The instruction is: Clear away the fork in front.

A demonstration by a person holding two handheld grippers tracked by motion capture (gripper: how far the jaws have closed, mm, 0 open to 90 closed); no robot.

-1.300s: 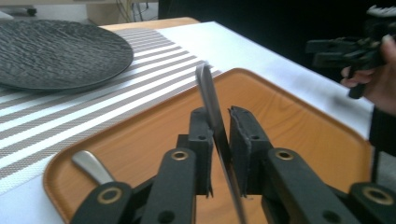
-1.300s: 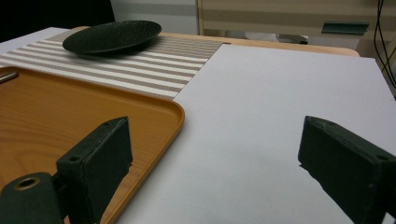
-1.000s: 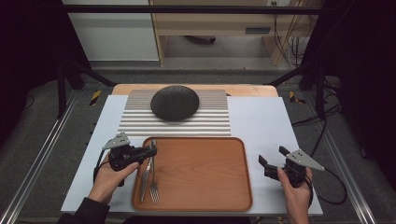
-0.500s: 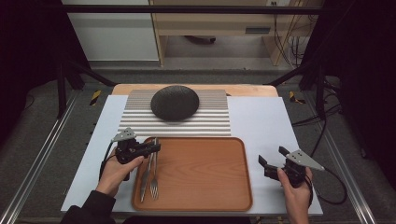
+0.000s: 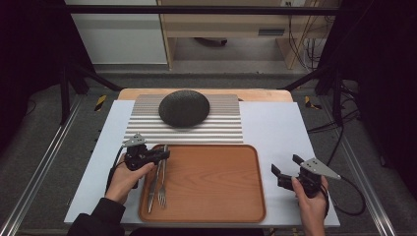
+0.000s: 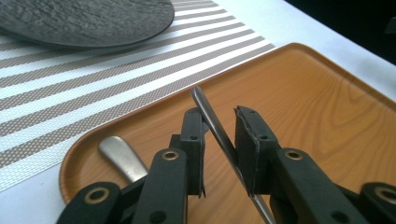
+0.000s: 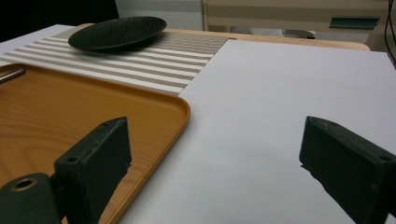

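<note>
Two claws: left claw (image 6: pixel 219 140) opening, knife handle (image 6: pixel 212 123) between pads (loose); right claw (image 7: pixel 210 158) wide open, empty

One tray (image 5: pixel 206 196), one dark plate (image 5: pixel 184 108), one striped mat (image 5: pixel 147 129), two pieces of cutlery: one knife (image 5: pixel 154 184), one fork (image 5: pixel 163 187). Two grippers: left (image 5: pixel 162 155), right (image 5: pixel 285 167).

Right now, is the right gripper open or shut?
Open. The right gripper has its jaws set wide apart, with nothing between them but the bare white table beside the wooden tray.
</note>
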